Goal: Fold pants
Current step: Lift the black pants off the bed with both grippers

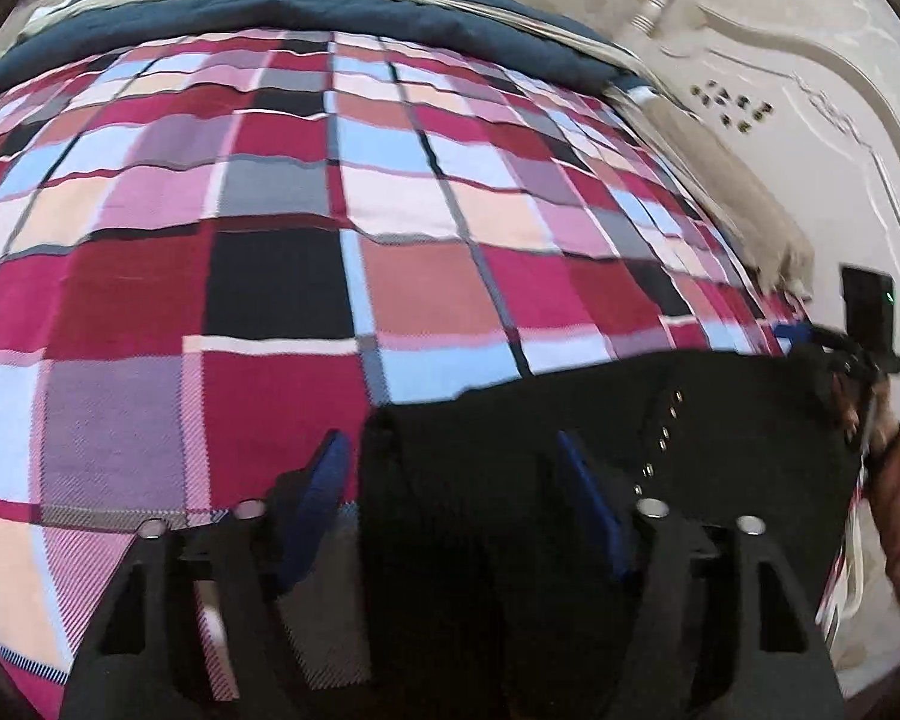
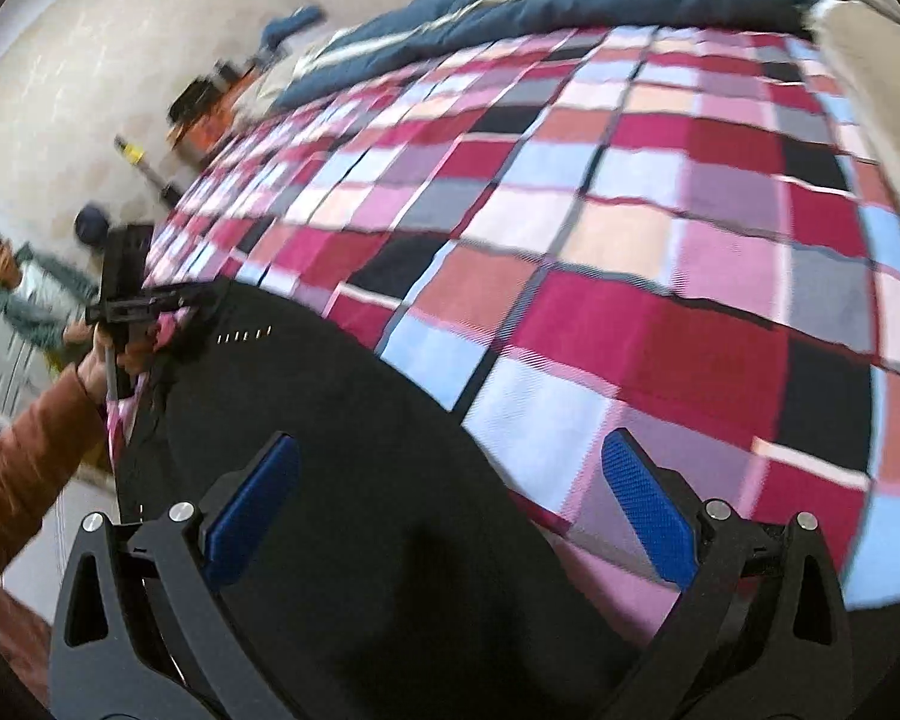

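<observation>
the black pants point(image 1: 570, 420) lie spread along the near edge of the bed point(image 1: 306, 192), on its checked cover of pink, red, blue and black squares. one tool sits at each end of the cloth, which looks like the way a person sets up to take both corners and carry an edge across for a fold.

the left tool point(image 1: 450, 480) hangs low over its end of the pants, its blue pads parted, with the black cloth running between them. the pads do not seem to press on the cloth, so i judge nothing is gripped there yet (the dark fabric swallows detail near the fingertips, so i say this with care).

the right tool point(image 2: 450, 486) stands wide apart too, one blue pad over the pants, the other over the checked cover, straddling the cloth's edge and holding nothing. from its side i can see the left tool at the far end of the pants, by a short row of metal studs point(image 2: 243, 336), carried by a hand point(image 2: 93, 369) in a rust sleeve.

a rumpled dark blue quilt point(image 1: 306, 6) is bunched at the far end of the bed, well apart from the pants, leaving the middle free for folding. the fold itself seems not yet made.
</observation>
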`<state>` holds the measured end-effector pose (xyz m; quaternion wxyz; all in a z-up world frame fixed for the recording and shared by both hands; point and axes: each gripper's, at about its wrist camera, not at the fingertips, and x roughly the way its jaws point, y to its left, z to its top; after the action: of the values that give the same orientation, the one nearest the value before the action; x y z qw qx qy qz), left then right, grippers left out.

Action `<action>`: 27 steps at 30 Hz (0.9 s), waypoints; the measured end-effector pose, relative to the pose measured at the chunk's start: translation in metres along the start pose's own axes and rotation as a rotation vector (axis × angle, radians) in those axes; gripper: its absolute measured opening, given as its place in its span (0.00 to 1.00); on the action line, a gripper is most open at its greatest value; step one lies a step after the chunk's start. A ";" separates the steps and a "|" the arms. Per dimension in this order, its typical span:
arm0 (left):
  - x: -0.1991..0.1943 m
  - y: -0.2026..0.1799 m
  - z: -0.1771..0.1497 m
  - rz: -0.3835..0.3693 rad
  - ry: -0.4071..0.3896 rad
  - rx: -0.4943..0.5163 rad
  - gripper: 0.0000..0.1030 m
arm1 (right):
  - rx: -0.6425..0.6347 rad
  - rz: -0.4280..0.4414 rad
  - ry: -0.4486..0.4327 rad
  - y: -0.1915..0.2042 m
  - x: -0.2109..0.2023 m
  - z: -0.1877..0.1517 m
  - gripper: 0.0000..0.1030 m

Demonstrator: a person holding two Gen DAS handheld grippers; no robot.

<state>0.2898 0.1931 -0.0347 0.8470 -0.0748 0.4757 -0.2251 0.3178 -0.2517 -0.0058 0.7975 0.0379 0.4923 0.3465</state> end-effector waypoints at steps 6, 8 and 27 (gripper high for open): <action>0.001 0.022 0.004 -0.034 0.011 -0.107 0.32 | 0.003 0.019 0.136 -0.007 0.037 0.008 0.98; 0.000 0.021 0.002 -0.039 0.012 -0.095 0.26 | -0.018 0.013 0.168 -0.004 0.044 0.007 0.97; -0.072 -0.022 -0.006 -0.162 -0.127 -0.029 0.05 | -0.236 -0.159 -0.071 0.106 -0.056 -0.022 0.06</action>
<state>0.2461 0.2067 0.0249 0.8534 -0.1396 0.4165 -0.2806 0.2296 -0.2104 0.0681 0.8384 -0.0832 0.4209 0.3362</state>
